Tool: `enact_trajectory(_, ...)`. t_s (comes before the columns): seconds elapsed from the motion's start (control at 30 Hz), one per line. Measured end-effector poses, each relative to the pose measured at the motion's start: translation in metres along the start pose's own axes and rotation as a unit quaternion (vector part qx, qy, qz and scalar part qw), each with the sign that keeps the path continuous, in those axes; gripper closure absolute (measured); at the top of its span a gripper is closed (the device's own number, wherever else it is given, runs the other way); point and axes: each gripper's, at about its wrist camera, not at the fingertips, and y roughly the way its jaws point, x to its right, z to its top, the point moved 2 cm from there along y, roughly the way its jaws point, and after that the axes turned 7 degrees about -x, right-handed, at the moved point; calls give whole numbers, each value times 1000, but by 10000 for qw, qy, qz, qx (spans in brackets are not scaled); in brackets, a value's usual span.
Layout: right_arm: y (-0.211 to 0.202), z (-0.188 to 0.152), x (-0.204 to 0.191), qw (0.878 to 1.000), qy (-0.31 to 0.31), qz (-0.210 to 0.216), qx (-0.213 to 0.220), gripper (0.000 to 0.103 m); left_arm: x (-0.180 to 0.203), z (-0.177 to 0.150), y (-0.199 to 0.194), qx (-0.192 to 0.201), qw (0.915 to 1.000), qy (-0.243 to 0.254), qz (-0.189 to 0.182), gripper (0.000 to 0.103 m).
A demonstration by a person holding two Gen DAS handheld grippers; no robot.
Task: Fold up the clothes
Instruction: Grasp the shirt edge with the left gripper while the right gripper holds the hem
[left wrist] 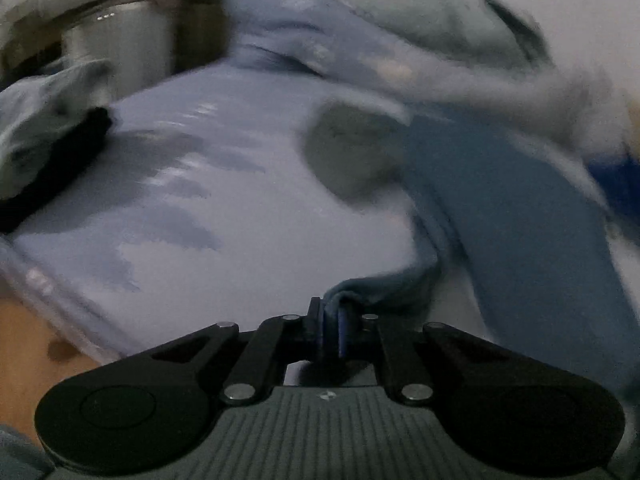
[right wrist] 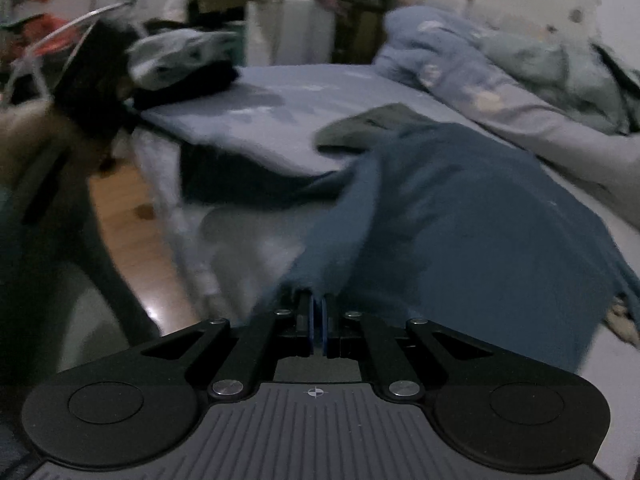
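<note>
Left wrist view: heavy blur; far clutter unreadable. The dusty-blue cloth garment (left wrist: 500,216) lies on the pale lavender bed sheet (left wrist: 240,208), its long axis running from upper right down to the left gripper (left wrist: 334,328), whose jaws are pinched closed on a bunched edge.

Right wrist view: blur softens the garment's edges. The right gripper (right wrist: 318,326) is clamped on its near hem.

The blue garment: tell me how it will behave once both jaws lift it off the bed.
The blue garment is probably floppy: it drapes in soft folds over the bed. It will likely sag between the left gripper and right gripper, which pinch only its edge. Seemingly light, unlikely to slip.
</note>
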Motion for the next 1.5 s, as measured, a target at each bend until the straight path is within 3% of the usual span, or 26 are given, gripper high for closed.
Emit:
enact_trajectory(0.2, 5, 20, -32, 9988, -337, 342, 101, 98, -78, 73, -17, 678, 9919, -1071, -6, 94)
enact_trajectory(0.37, 19, 44, -68, 9954, -833, 474, 75, 98, -120, 131, -14, 1125, 9809, -1583, -32, 94)
enact_trajectory(0.53, 39, 66, -100, 9931, -1024, 545, -149, 97, -139, 176, -7, 1456, 9734, -1768, -48, 94)
enact_trajectory(0.7, 61, 77, -138, 9860, -1167, 1067, -531, 96, -135, 200, 22, 1396, 9766, -1632, 62, 94)
enact_trajectory(0.83, 69, 72, -161, 9804, -1548, 1004, -686, 92, -119, 189, 43, 1112, 9862, -1198, 260, 93)
enact_trajectory(0.9, 66, 67, -158, 9809, -1625, 808, -705, 80, -114, 178, 49, 995, 9896, -1004, 263, 93)
enact_trajectory(0.93, 66, 64, -155, 9811, -1673, 647, -725, 68, -112, 171, 50, 935, 9910, -916, 273, 92)
enact_trajectory(0.97, 66, 60, -150, 9812, -1697, 498, -766, 56, -110, 163, 52, 859, 9924, -829, 296, 82)
enact_trajectory(1.0, 68, 55, -146, 9812, -1709, 377, -817, 51, -108, 154, 52, 778, 9934, -770, 337, 75)
enact_trajectory(1.07, 73, 46, -141, 9789, -1827, 201, -894, 49, -107, 136, 48, 681, 9944, -746, 299, 60)
enact_trajectory(1.13, 83, 40, -142, 9741, -2052, 3, -946, 49, -105, 119, 42, 630, 9949, -768, 174, 36)
enact_trajectory(1.2, 97, 35, -146, 9682, -2281, -136, -1018, 49, -100, 99, 33, 582, 9955, -747, 0, 28)
enact_trajectory(1.3, 117, 30, -154, 9598, -2581, -258, -1072, 50, -88, 75, 22, 441, 9962, -693, -280, 19)
enact_trajectory(1.4, 136, 22, -156, 9477, -2907, -533, -1203, 55, -73, 51, 20, 194, 9971, -544, -505, 19)
enact_trajectory(1.43, 139, 20, -155, 9448, -2981, -611, -1217, 68, -68, 44, 21, 107, 9975, -463, -525, 19)
enact_trajectory(1.47, 140, 19, -152, 9445, -2977, -701, -1195, 89, -63, 37, 21, 29, 9979, -376, -520, 19)
enact_trajectory(1.5, 135, 22, -147, 9506, -2799, -717, -1137, 96, -59, 30, 22, -49, 9982, -288, -515, 19)
